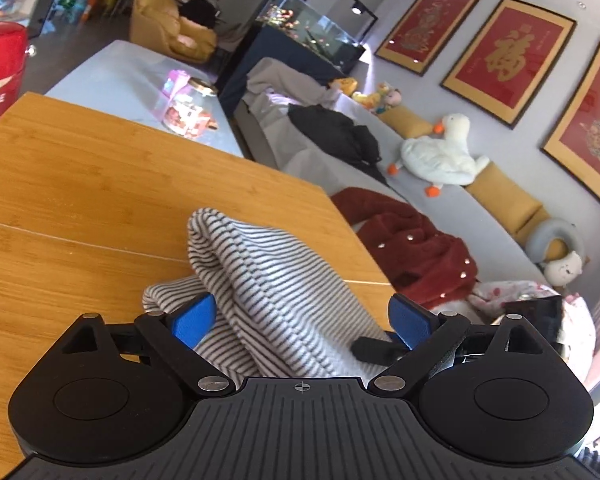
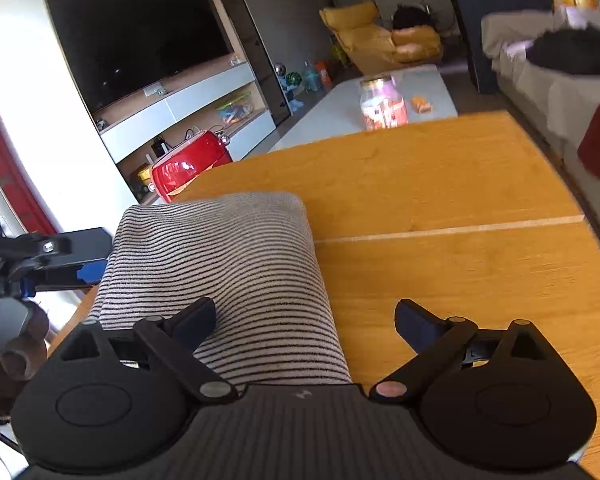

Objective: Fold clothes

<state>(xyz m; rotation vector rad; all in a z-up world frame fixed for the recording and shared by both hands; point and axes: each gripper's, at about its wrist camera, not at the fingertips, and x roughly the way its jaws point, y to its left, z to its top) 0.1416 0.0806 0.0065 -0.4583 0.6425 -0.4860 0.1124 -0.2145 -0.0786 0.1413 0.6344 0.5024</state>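
A white garment with thin black stripes (image 1: 268, 280) lies folded on the wooden table (image 1: 100, 200). In the left wrist view it runs between the blue pads of my left gripper (image 1: 300, 316), whose jaws stand wide open around it. In the right wrist view the same striped garment (image 2: 220, 264) is a neat folded block. My right gripper (image 2: 306, 320) is open, its left finger over the cloth and its right finger over bare table (image 2: 460, 200). The left gripper (image 2: 88, 272) shows at the garment's left edge there.
A grey sofa (image 1: 440, 200) beside the table holds a red coat (image 1: 412, 248), a black garment (image 1: 336, 132) and a white goose toy (image 1: 440, 152). A red appliance (image 2: 192, 164) stands beyond the table's far left corner. A low table carries a glass jar (image 2: 382, 104).
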